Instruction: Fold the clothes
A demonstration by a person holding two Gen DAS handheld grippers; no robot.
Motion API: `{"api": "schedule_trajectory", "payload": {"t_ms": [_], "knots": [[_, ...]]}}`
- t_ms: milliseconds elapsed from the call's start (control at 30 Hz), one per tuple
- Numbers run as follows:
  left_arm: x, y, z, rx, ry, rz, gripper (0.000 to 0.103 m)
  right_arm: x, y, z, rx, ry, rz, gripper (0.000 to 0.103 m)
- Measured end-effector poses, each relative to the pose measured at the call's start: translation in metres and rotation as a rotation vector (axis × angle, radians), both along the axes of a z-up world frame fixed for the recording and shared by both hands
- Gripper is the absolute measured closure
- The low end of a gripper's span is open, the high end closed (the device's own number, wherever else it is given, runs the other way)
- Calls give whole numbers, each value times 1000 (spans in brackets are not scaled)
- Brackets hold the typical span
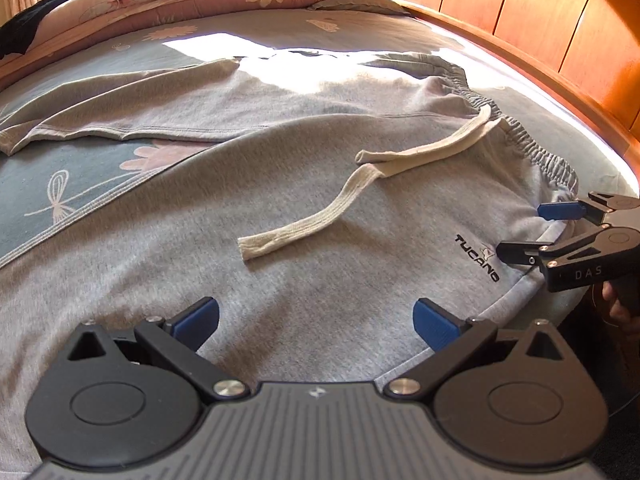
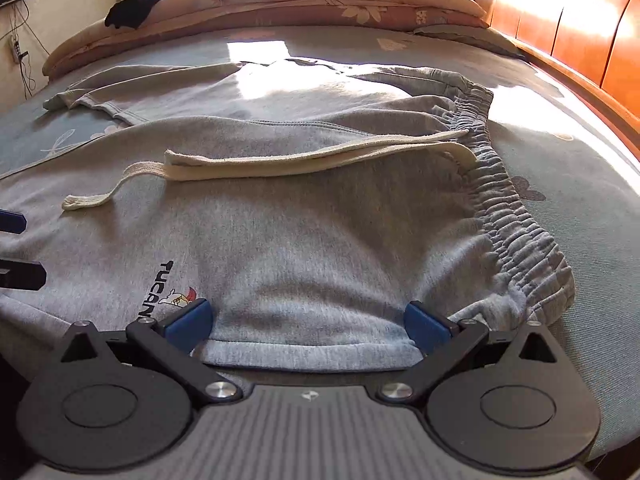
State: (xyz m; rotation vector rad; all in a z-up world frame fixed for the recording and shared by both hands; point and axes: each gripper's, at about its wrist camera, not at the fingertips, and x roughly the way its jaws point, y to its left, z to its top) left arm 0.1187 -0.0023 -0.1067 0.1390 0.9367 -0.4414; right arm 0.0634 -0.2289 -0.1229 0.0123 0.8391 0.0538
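both grippers, left [image 1: 316,320] and right [image 2: 308,322], gape wide at the near hem of the grey pants [image 1: 320,208], likely lining up a fold.

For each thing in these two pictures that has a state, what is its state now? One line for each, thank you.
Grey sweatpants: unfolded, spread flat on the bed, legs apart.
Drawstring: untied, both ends lying loose on the fabric.
Waistband: gathered, not stretched.
Left gripper: open, holding nothing.
Right gripper: open, near edge of the pants between its fingers.
Quilts: folded, stacked at the far side.
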Motion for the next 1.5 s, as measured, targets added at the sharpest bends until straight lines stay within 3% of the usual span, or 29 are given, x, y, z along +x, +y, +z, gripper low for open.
{"api": "schedule_trajectory", "payload": {"t_ms": [300,433,567,667,800,933,1200,1367,1500], "knots": [[-37,5,-4,57,39,-68,1,-10,1,-6,5,-82,-15,0],[-31,2,12,-15,3,-81,1,-11,0,-7,7,-100,-8,0],[-17,-24,10,-61,0,-138,1,-15,-7,5,30,-98,-33,0],[-17,-46,-1,-74,41,-191,1,-25,-22,18,41,-159,-95,0],[-34,-65,-9,-119,96,-255,1,-20,-29,11,-8,-113,-128,0],[-47,-68,-3,-93,124,-311,1,-16,-25,-1,-54,-93,-115,0],[-8,-42,16,-56,51,-166,1,-16,-26,-4,-44,-87,-122,0],[16,-30,-1,-43,117,-73,1,-15,-26,-4,-44,-83,-125,0],[8,-28,-5,-24,113,-85,1,-15,-25,-4,-48,-83,-126,0]]}}
